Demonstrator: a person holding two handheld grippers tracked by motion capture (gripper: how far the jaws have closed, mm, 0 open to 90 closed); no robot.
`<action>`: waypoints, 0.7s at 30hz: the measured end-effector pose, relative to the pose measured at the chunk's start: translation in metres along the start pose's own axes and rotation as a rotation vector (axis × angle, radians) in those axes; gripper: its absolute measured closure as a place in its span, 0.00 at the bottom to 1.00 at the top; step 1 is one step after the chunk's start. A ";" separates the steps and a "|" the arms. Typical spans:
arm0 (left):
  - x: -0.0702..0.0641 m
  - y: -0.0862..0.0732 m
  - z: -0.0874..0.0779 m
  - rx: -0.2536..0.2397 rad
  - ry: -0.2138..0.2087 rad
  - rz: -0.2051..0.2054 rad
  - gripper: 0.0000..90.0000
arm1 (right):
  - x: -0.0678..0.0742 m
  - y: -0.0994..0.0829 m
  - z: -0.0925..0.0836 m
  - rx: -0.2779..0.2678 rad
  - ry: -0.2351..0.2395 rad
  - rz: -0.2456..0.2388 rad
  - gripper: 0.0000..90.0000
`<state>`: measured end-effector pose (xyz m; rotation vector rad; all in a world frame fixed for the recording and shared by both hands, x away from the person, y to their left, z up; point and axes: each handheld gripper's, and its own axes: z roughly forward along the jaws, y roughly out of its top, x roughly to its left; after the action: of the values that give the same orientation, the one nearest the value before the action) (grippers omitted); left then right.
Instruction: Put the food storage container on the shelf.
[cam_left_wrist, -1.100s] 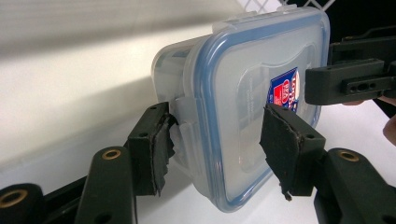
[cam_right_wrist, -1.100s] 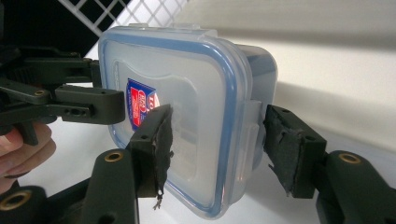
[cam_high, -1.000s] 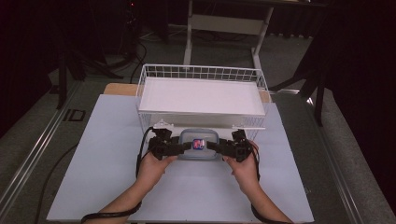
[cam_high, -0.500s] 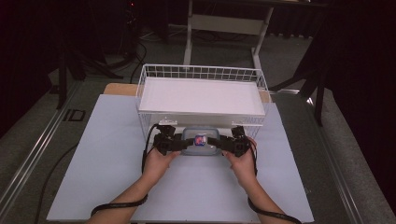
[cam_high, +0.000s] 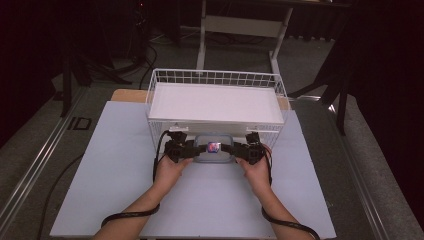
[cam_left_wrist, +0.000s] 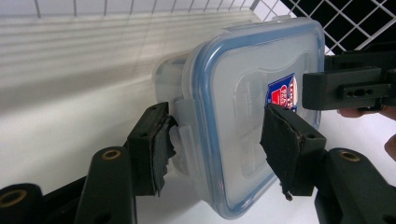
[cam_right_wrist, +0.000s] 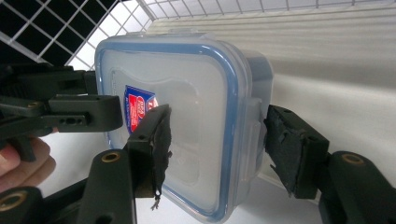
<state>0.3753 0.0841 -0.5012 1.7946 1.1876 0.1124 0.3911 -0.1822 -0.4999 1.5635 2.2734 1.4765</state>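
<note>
Left gripper (cam_left_wrist: 215, 144): the fingers (cam_left_wrist: 152, 147) are clenched on one end of the clear plastic container (cam_left_wrist: 243, 116), one pad on the side latch and the other on the blue-rimmed lid. Right gripper (cam_right_wrist: 217, 149): the fingers (cam_right_wrist: 156, 140) are clenched on the opposite end of the same container, one pad on the lid near the red-and-blue label (cam_right_wrist: 137, 109), the other on the side latch. In each gripper view, the other gripper appears at the far edge of the lid.

In the high view, the container (cam_high: 214, 148) sits between the left gripper (cam_high: 186, 149) and the right gripper (cam_high: 244, 151), directly in front of the white wire basket (cam_high: 215, 80), at its near wall. The basket stands on a pale sheet (cam_high: 120, 165) covering the surface. A cable (cam_high: 127, 216) trails along the person's left forearm.
</note>
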 end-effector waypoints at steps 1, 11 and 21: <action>0.000 0.000 0.000 0.000 0.000 0.000 0.49 | 0.000 0.000 0.000 0.000 0.000 0.000 0.46; 0.015 0.000 0.005 -0.060 -0.045 0.011 0.50 | 0.004 0.003 0.004 0.014 -0.038 -0.006 0.41; 0.012 0.000 0.013 -0.067 0.036 0.061 0.46 | 0.005 0.003 0.010 -0.016 -0.070 -0.008 0.38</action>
<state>0.3885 0.0847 -0.5126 1.7774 1.1417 0.2183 0.3955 -0.1717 -0.5012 1.5743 2.2215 1.4109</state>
